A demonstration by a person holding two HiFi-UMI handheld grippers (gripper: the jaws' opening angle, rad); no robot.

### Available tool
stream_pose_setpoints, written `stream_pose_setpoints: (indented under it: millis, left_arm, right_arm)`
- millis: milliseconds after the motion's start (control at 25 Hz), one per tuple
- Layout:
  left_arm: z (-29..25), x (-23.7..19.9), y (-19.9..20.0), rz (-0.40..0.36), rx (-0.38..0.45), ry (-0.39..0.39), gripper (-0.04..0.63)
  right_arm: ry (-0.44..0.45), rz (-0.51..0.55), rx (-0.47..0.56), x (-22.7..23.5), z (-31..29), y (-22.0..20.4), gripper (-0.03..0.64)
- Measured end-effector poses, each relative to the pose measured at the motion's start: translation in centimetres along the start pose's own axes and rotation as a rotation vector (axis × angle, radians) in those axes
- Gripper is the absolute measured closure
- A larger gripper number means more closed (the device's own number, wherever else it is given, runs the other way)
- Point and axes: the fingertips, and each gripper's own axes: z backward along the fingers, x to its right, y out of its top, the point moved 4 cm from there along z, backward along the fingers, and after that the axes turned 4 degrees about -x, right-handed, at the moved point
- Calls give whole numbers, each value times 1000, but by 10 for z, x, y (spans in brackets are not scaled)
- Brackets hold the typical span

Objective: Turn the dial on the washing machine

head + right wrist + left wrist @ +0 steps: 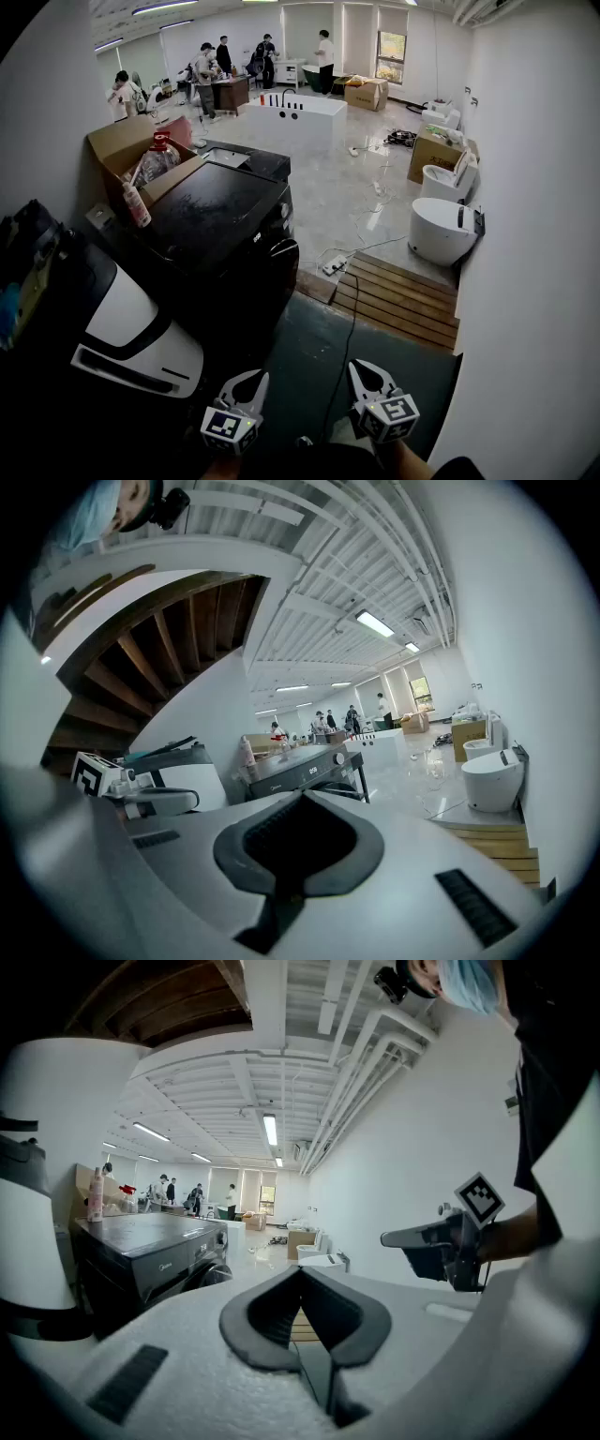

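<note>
Dial: sitting at upper front corner of black washing machine, well apart from left hand-held gripper and right hand-held gripper. Both hanging low, jaws together, empty. Probably turning stiffly (rigid, smooth knob); pinching across rim.

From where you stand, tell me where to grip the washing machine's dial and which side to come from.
Grip the dial by its round rim. Come head-on from the front of the washing machine, since the dial sits on the upright front panel, near the top. Open the shut right gripper first, then set its fingers on opposite edges.
</note>
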Motion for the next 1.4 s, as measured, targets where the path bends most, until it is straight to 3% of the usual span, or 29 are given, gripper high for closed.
stream_pose_setpoints:
  millis: [280, 440, 640, 1120, 1400]
  left_arm:
    - [-23, -5, 4, 37, 0, -7, 588]
    - [-47, -10, 10, 52, 12, 25, 522]
    - [-93, -13, 24, 79, 30, 50, 515]
    - [-227, -5, 68, 159, 29, 245, 477]
    - [-277, 4, 82, 181, 59, 362, 474]
  right_arm:
    - [44, 1, 52, 13, -16, 15, 614]
    - [59, 14, 48, 35, -32, 26, 537]
    - [113, 20, 26, 74, -65, 46, 506]
    - [329, 148, -91, 189, -147, 109, 459]
    - [443, 159, -116, 238, -182, 135, 451]
